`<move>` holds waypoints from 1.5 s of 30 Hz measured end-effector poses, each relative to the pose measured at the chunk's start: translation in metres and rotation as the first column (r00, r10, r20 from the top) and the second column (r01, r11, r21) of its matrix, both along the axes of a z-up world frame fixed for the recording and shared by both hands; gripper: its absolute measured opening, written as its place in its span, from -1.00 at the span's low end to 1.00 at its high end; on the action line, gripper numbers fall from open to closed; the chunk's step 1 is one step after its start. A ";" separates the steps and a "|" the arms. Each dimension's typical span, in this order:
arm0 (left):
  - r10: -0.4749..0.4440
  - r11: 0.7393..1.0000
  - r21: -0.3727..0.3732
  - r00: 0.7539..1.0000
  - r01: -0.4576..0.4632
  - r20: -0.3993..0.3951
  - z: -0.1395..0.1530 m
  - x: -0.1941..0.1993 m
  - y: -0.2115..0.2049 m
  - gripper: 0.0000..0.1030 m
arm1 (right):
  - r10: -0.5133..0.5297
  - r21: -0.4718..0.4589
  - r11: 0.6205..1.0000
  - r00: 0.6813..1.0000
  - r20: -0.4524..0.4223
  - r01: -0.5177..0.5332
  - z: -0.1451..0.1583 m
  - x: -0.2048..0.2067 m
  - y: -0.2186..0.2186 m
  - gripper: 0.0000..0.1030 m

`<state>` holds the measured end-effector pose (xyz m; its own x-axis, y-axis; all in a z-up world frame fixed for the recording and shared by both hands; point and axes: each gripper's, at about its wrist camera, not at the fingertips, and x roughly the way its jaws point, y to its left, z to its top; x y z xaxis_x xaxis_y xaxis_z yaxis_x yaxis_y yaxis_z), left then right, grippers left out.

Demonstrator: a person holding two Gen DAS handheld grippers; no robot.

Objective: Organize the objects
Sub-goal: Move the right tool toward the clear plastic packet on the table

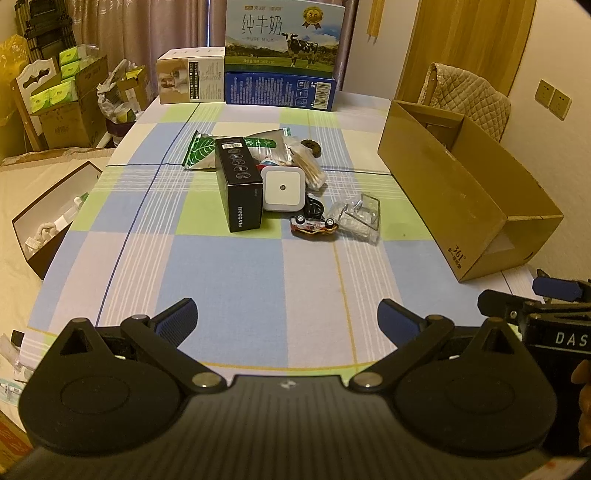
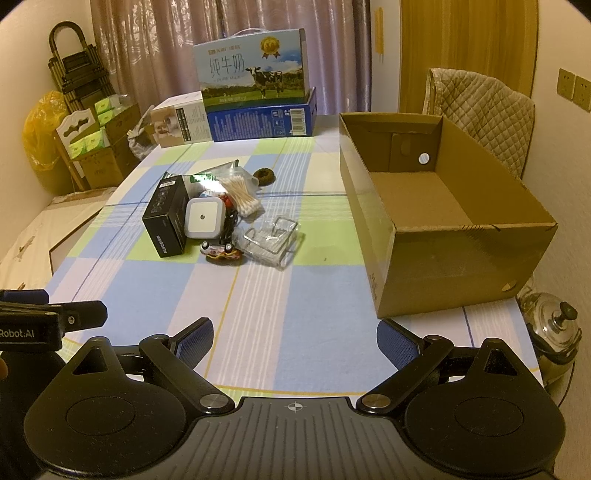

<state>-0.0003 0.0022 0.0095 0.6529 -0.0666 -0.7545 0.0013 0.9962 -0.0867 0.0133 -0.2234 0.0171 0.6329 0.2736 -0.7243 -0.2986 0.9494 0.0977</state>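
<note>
While nothing is yet being carried, the task is judged to be at its very start. In the left wrist view, the left gripper (image 1: 287,321) is being held spread wide and empty above the near part of the checked tablecloth (image 1: 229,280), and the clutter is being left in one pile at mid-table: a black box (image 1: 240,184) marked "FLYCO" on its end, a white square night light (image 1: 282,188) leaning just beside it, a green leaf-printed pouch (image 1: 201,149), a bag of cotton swabs (image 1: 308,166), an overturned toy car (image 1: 314,224) and a clear plastic packet (image 1: 360,218). The cardboard box (image 1: 443,199), printed "361°" near its corner, is being kept well apart to the right. Behind the pile, "PURE MILK" is being shown on a milk carton case (image 1: 286,33). In the right wrist view, the right gripper (image 2: 294,345) is likewise being held spread with nothing between its fingers; the cardboard box (image 2: 461,240) is being seen open and empty inside, so every item is judged still to be sorted. "Robot.AI" is being read on the other gripper's body at the left edge, and a lidded metal pot (image 2: 554,332) is being glimpsed beyond the table's right edge.
</note>
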 end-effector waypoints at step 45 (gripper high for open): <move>0.054 0.997 0.053 0.998 -0.054 0.016 -0.045 0.159 0.054 0.97 | 0.060 0.088 0.995 0.996 -0.066 -0.054 -0.074 0.158 0.063 0.49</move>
<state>0.1584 0.0560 -0.0354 0.6655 0.0095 -0.7464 -0.0518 0.9981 -0.0335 0.1712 -0.1608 -0.0568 0.5644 0.3709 -0.7375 -0.3413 0.9183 0.2006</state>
